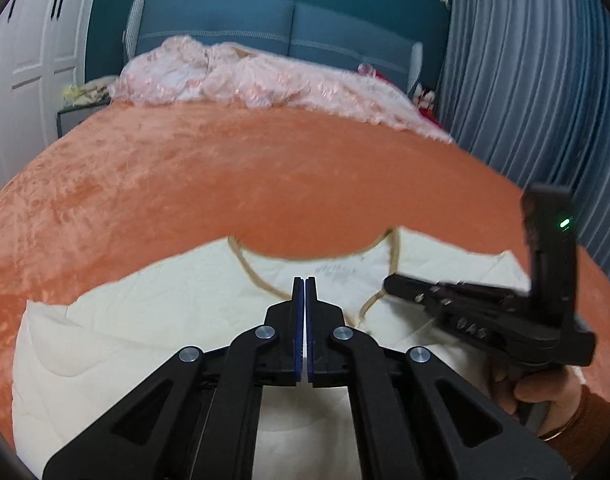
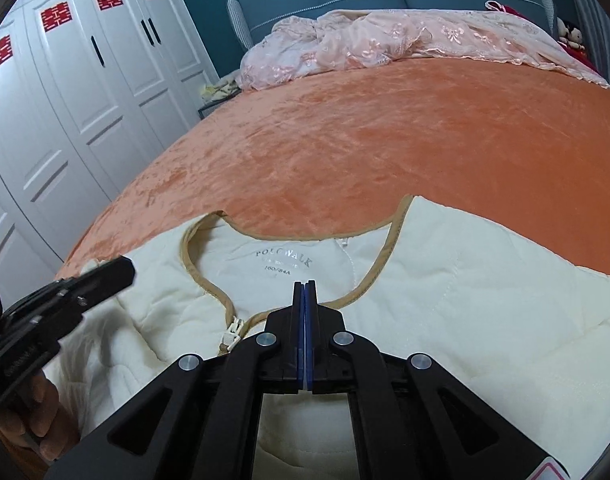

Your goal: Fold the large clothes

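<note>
Garment: a cream quilted jacket (image 2: 445, 280) with tan piping at the neckline lies front-up on the orange bedspread (image 2: 385, 140), collar toward the headboard, near the foot edge of the bed.
Zip: the zip pull (image 2: 233, 330) sits just below the neck opening; the front appears closed from there down, though the tongs hide most of it.
Label: printed lettering shows inside the back of the neck.
Left tongs (image 1: 305, 292): blue pads pressed together, nothing between them; poised over the jacket's upper chest.
Right tongs (image 2: 305, 294): likewise closed and empty, hovering just below the neckline; in the left view seen side-on beside the right shoulder, with the hand (image 1: 545, 396) on its grip.
Step in hand: judged to be between grasps, the jacket spread flat and not yet visibly folded across the body.
Next move: probably calls for parting each pair of pads, lowering them to a shoulder or sleeve edge, and pinching a single layer before carrying it over.
Risk: the padded cloth may bunch or slip from a shallow pinch.
Containers: none in view.
Other bedding: a pink lace cover (image 2: 405, 36) heaped by the headboard, well apart from the jacket.
</note>
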`<action>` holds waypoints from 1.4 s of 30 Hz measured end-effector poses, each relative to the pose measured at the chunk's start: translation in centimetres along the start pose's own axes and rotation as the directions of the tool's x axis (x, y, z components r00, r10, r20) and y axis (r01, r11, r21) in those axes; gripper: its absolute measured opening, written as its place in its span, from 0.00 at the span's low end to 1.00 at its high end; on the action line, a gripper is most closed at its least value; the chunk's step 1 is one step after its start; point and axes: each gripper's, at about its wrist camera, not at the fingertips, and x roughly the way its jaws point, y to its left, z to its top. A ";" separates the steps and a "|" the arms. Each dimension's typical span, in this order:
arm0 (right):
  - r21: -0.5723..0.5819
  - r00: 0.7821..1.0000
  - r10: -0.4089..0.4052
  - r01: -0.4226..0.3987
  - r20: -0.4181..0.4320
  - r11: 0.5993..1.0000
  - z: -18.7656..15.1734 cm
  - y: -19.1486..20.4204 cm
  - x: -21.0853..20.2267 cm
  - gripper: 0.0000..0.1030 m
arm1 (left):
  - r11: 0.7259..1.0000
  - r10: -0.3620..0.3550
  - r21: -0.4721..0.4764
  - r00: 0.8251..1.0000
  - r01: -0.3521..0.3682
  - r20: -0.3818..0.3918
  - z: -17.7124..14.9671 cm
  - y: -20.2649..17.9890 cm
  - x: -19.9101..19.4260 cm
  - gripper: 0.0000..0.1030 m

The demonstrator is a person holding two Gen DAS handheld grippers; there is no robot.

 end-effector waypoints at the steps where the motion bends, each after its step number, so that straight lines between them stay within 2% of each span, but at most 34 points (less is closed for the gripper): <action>1: -0.011 1.000 0.000 0.000 -0.023 1.000 0.0 0.3 0.0 0.00 | 1.000 -0.014 0.000 0.997 0.014 -0.076 0.0 0.1 1.4 0.00; 3: -0.046 0.996 -0.010 0.007 -0.086 0.999 -0.3 1.0 0.2 0.00 | 1.000 0.008 -0.001 0.989 -0.008 -0.150 -0.2 0.4 2.9 0.00; 5: -0.086 0.989 -0.074 0.063 -0.125 0.994 -0.7 1.5 0.6 0.00 | 0.999 0.039 0.005 0.980 -0.039 -0.195 0.0 0.6 4.1 0.00; 8: -0.059 0.983 -0.126 0.119 -0.135 0.991 -0.7 0.9 1.4 0.00 | 0.996 0.084 -0.015 0.970 -0.090 -0.230 0.3 1.6 6.1 0.00; 11: -0.021 0.974 -0.190 0.189 -0.124 0.982 -0.2 0.0 2.4 0.00 | 0.992 0.088 -0.068 0.966 -0.108 -0.245 0.9 2.6 7.4 0.00; 14: 0.021 0.972 -0.203 0.206 -0.119 0.978 0.0 -0.9 3.0 0.00 | 0.990 0.094 -0.084 0.967 -0.117 -0.237 0.7 3.0 7.9 0.00; 19: 0.017 0.971 -0.215 0.217 -0.106 0.976 -0.1 -1.1 3.4 0.00 | 0.988 0.108 -0.091 0.975 -0.128 -0.196 0.2 3.1 8.5 0.00; 23: 0.013 0.970 -0.230 0.232 -0.082 0.973 -0.1 -1.1 3.4 0.00 | 0.985 0.138 -0.080 0.974 -0.154 -0.180 0.3 2.9 8.7 0.00; 25: 0.018 0.972 -0.226 0.228 -0.072 0.974 0.0 -1.1 2.9 0.00 | 0.977 0.185 -0.070 0.968 -0.199 -0.168 0.5 2.6 8.2 0.00; 27: 0.035 0.965 -0.257 0.259 -0.049 0.965 0.2 -1.0 1.2 0.00 | 0.936 0.323 -0.085 0.930 -0.341 -0.174 1.1 2.5 6.4 0.00; 28: 0.065 0.960 -0.279 0.279 -0.012 0.958 0.2 -1.0 -1.0 0.00 | 0.921 0.336 -0.146 0.927 -0.360 -0.168 1.4 2.8 4.5 0.00; 30: 0.146 0.968 -0.245 0.235 0.054 0.961 -0.4 -1.0 -6.1 0.00 | 0.922 0.224 -0.300 0.969 -0.245 -0.103 1.6 3.6 -0.8 0.03; 32: 0.168 0.969 -0.229 0.212 0.089 0.963 -2.3 -1.3 -12.3 0.11 | 0.921 0.180 -0.339 0.981 -0.192 -0.069 1.0 4.0 -6.6 0.29; 33: 0.164 0.967 -0.236 0.219 0.094 0.962 -3.8 -1.5 -15.7 0.17 | 0.925 0.177 -0.332 0.983 -0.182 -0.047 0.2 4.2 -9.7 0.53; 34: 0.157 0.966 -0.243 0.227 0.091 0.961 -5.5 -1.9 -18.6 0.37 | 0.927 0.185 -0.325 0.982 -0.185 -0.033 -0.9 4.3 -12.6 0.68; 35: 0.154 0.964 -0.252 0.237 0.084 0.959 -7.4 -2.3 -21.6 0.63 | 0.930 0.192 -0.313 0.981 -0.191 -0.028 -2.4 4.6 -15.4 0.71; 37: 0.171 0.962 -0.266 0.254 0.055 0.952 -12.0 -3.6 -27.5 0.77 | 0.935 0.211 -0.273 0.974 -0.226 -0.082 -6.0 5.3 -20.0 0.83; 40: 0.208 0.960 -0.268 0.279 -0.079 0.938 -19.3 -5.7 -33.9 0.78 | 0.921 0.229 -0.271 0.953 -0.279 -0.201 -13.3 6.2 -25.6 0.87; 42: 0.280 0.955 -0.243 0.283 -0.170 0.917 -24.3 -7.0 -36.9 0.78 | 0.904 0.224 -0.295 0.932 -0.308 -0.286 -17.9 6.7 -28.3 0.87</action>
